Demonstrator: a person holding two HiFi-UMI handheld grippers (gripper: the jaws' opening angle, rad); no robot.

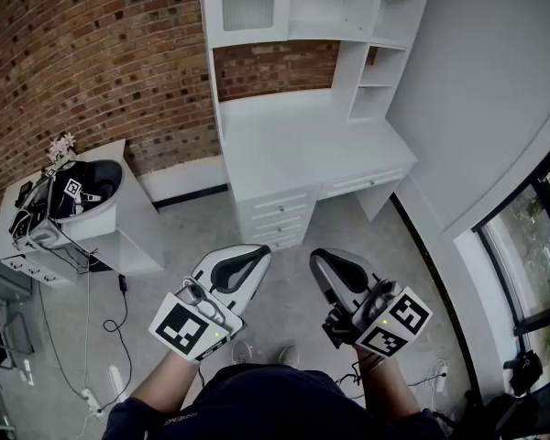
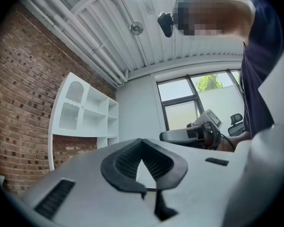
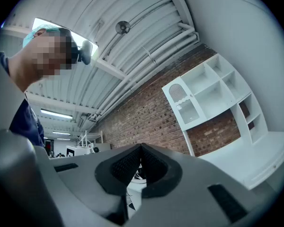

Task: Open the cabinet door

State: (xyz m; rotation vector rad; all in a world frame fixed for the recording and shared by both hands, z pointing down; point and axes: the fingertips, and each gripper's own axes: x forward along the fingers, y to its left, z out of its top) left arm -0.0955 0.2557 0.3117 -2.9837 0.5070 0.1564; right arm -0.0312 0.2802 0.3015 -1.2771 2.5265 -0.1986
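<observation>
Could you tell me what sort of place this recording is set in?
Probably a lab or studio staged as a home study: a white desk with shelving against a brick wall, exposed pipes on an industrial ceiling, and a side cabinet piled with equipment.

No words, numbers or brand names can be read anywhere. Only coded black-and-white square markers (image 1: 188, 326) show, near, on the left gripper (image 1: 257, 257) and right gripper (image 1: 323, 260).

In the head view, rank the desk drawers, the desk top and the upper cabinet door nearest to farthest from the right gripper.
1. desk drawers, just ahead of the right gripper.
2. desk top, behind them.
3. upper cabinet door, top left, farthest back.
</observation>
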